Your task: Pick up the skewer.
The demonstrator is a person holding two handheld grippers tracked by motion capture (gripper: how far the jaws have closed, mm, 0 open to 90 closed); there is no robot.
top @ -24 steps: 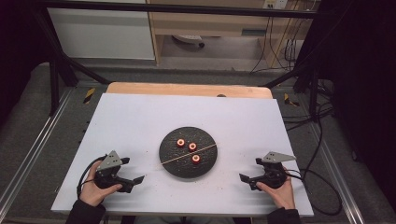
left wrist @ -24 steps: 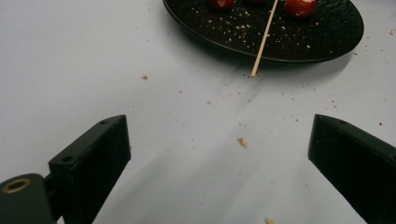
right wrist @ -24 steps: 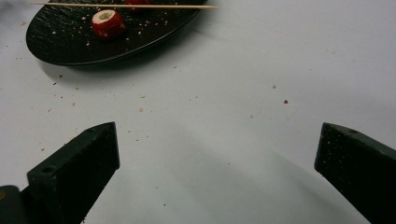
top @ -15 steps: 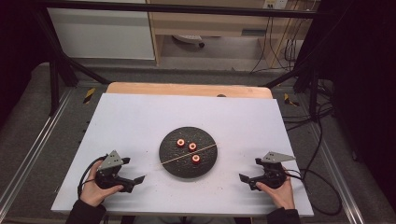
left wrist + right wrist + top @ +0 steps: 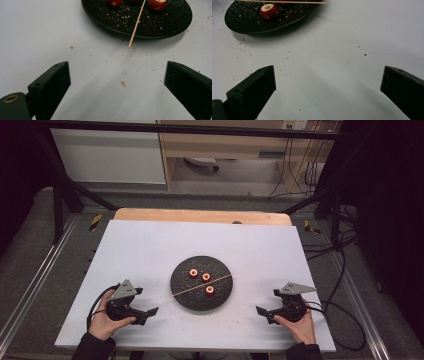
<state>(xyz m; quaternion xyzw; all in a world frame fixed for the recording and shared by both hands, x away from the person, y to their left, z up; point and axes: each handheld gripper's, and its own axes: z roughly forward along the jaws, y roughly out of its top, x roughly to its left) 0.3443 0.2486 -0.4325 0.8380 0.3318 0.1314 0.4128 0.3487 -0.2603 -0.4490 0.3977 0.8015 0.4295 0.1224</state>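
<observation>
High view: we see a black plate (image 5: 201,283) at the middle of the white bench (image 5: 150,250), with three red pieces (image 5: 206,276) on it and a skewer (image 5: 202,284) laid across, its ends past the rim. Our left gripper (image 5: 150,311) rests left of the plate, well apart, fingers (image 5: 51,82) spread wide and empty. Our right gripper (image 5: 260,311) sits right of the plate, also well apart, fingers (image 5: 254,87) wide open, holding nothing. Crumbs (image 5: 123,83) dot the bench near the plate.
</observation>
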